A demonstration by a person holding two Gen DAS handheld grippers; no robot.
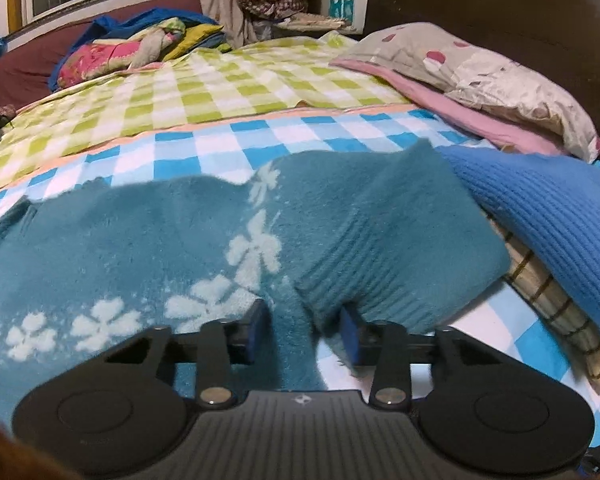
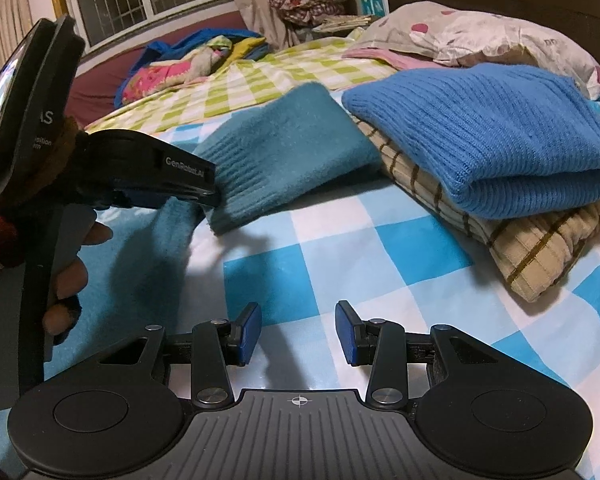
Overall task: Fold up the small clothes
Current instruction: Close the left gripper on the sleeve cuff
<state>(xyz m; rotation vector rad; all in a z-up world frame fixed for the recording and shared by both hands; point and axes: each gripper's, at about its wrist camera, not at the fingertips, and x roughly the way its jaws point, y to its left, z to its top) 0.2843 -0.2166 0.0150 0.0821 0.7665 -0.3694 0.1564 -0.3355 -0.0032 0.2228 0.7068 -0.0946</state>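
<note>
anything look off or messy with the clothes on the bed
Nothing damaged or spilled. The teal sweater lies spread out and rumpled, one sleeve folded across, its cuff between the left gripper's pads. The blue knit sits neatly on the striped garment.

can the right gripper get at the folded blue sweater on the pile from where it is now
Probably yes. The right gripper is open and empty over bare checked sheet, and nothing lies between it and the blue sweater on the striped garment. The left gripper is off to the side at the teal sweater's cuff.
</note>
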